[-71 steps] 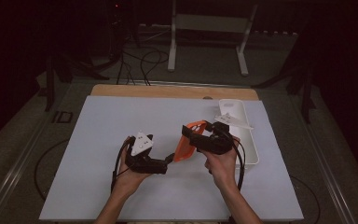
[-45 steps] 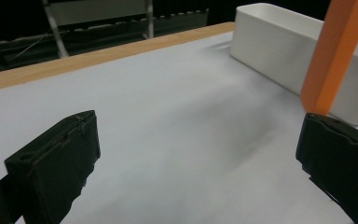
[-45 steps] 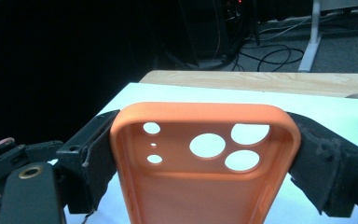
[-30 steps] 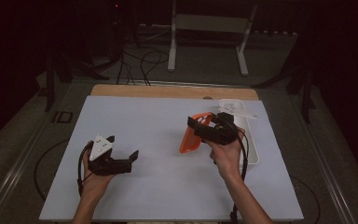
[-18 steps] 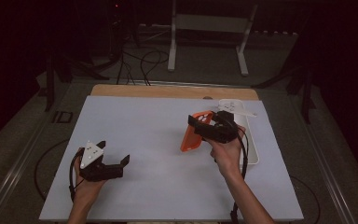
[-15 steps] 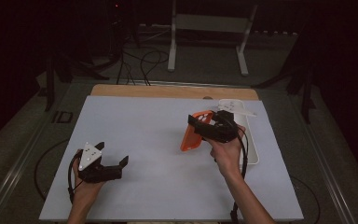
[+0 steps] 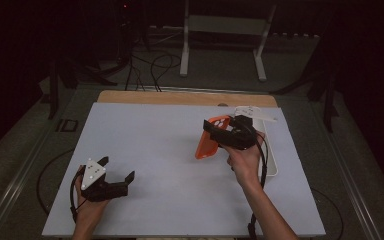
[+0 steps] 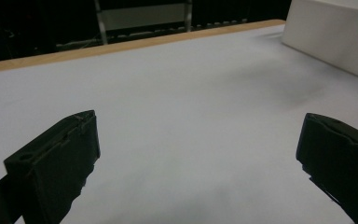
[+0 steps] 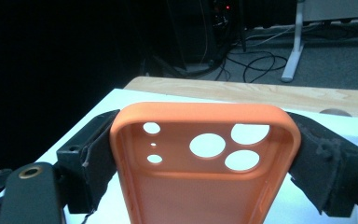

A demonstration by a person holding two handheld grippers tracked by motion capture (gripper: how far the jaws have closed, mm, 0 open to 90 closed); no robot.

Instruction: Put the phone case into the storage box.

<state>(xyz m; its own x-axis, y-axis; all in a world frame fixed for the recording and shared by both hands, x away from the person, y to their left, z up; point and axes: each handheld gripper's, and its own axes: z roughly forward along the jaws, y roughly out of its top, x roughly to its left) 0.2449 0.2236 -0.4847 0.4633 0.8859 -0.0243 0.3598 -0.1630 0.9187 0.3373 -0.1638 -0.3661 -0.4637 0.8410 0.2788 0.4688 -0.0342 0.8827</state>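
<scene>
One orange phone case (image 7: 211, 137) is the thing in hand, and it sits right of centre in the high view, lifted off the bench (image 7: 170, 150) and tilted with its lower end hanging toward the white surface. In the right gripper view the case (image 9: 205, 158) stands empty, its camera cut-outs open to the bench behind, and the two black jaws press against its long sides, so the right claw (image 7: 225, 134) is clamped on it across its width. Just beyond that claw, at the right edge of the bench, lies a white tray (image 7: 270, 160) with some pale items at its far end that are too small to make out. The left claw (image 7: 122, 177) rests at the lower left of the high view, well apart from the case, and the left gripper view shows its jaws standing wide apart with nothing but bare bench between them. Judging from this, the pick-up is done: the case is secured and airborne. What is left seems to be carrying it to wherever it belongs, perhaps the tray, and letting go; the left claw has no part in the grip for now.
</scene>
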